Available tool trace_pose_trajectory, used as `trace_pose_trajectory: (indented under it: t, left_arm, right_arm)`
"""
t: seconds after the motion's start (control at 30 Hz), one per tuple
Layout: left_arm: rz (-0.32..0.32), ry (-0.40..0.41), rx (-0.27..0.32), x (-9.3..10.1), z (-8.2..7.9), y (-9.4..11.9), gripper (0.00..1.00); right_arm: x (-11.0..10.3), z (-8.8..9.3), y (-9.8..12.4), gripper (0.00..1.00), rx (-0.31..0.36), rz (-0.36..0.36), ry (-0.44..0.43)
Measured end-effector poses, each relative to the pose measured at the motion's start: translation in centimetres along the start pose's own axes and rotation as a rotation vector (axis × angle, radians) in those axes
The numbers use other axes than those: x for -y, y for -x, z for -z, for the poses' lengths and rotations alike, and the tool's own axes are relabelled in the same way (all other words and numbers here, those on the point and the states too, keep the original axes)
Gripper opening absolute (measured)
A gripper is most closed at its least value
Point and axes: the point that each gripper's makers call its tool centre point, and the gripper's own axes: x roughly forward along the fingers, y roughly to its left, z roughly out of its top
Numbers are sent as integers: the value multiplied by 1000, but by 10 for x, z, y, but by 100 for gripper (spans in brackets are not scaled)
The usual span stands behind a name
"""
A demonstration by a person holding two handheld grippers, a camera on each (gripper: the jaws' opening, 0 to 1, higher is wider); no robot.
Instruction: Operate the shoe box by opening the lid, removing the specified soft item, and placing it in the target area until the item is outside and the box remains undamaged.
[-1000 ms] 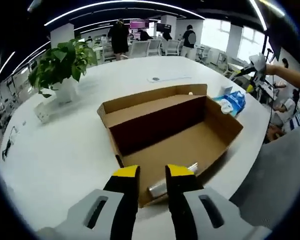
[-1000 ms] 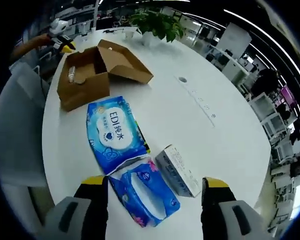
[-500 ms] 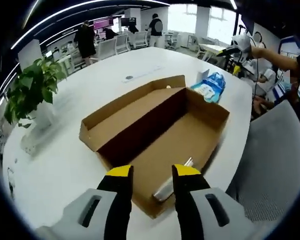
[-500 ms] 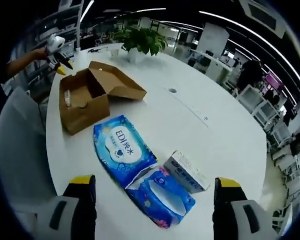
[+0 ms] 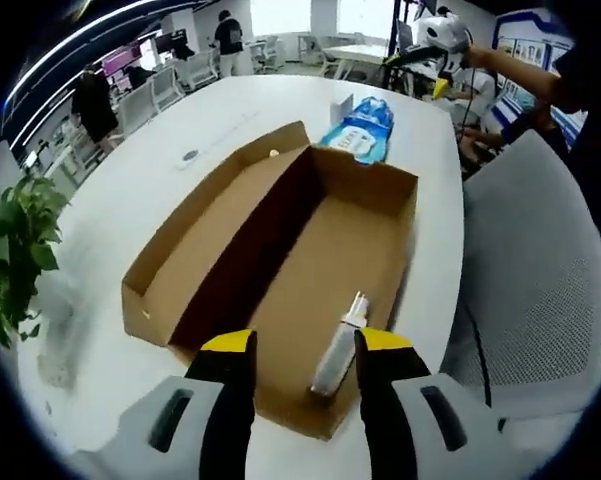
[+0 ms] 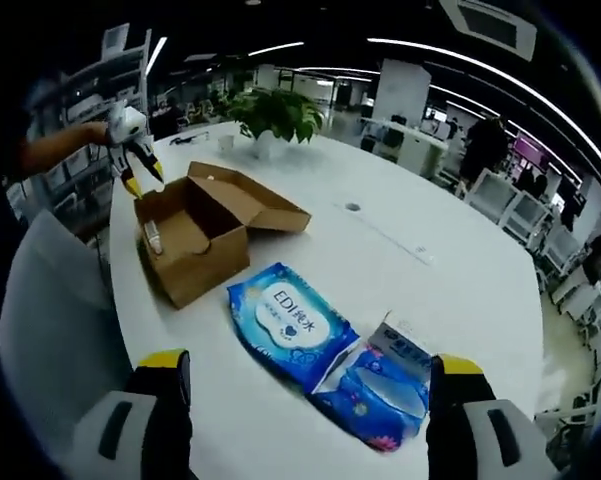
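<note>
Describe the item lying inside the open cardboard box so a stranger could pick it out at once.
On the white table stands an open brown cardboard box, lid folded back. On its floor, near one end wall, lies a small clear spray bottle on its side. It is the box's sole content, unlike the blue wipes pack and tissue packs lying outside on the table.

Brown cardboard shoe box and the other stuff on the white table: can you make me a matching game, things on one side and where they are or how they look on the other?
Things:
1. brown cardboard shoe box
2. small clear bottle
3. blue wet-wipes pack
4. leafy green potted plant

Clues:
A. lying on its side inside the box
B. flat on the table, between the box and the blue tissue pack
C. lid open
D. standing at the table's far end, beyond the box

Pairs: 1-C, 2-A, 3-B, 4-D
</note>
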Motion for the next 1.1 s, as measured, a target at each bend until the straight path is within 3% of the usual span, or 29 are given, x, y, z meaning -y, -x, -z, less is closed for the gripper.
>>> trace_pose_trajectory:
  t: [0.23, 0.43, 0.73, 0.77, 0.87, 1.0, 1.1]
  left_arm:
    - [127, -78, -69, 15, 4, -15, 41]
    - [150, -123, -97, 9, 2, -27, 41]
    - [229, -204, -167, 13, 8, -42, 43]
    - [240, -242, -162, 15, 6, -44, 43]
    - [270, -257, -162, 21, 2, -48, 43]
    - [284, -325, -198, 21, 4, -55, 42]
    - [309, -321, -211, 22, 6, -57, 42]
  right_arm:
    - [-28, -4, 8, 99, 41, 12, -29]
    - [-48, -5, 16, 100, 81, 39, -69]
    - [-70, 5, 26, 100, 81, 58, -122]
    - [-71, 6, 26, 100, 82, 61, -125]
    - [-78, 10, 26, 100, 80, 52, -142]
    - [-78, 18, 25, 100, 60, 46, -156]
    - [-80, 16, 27, 100, 68, 42, -166]
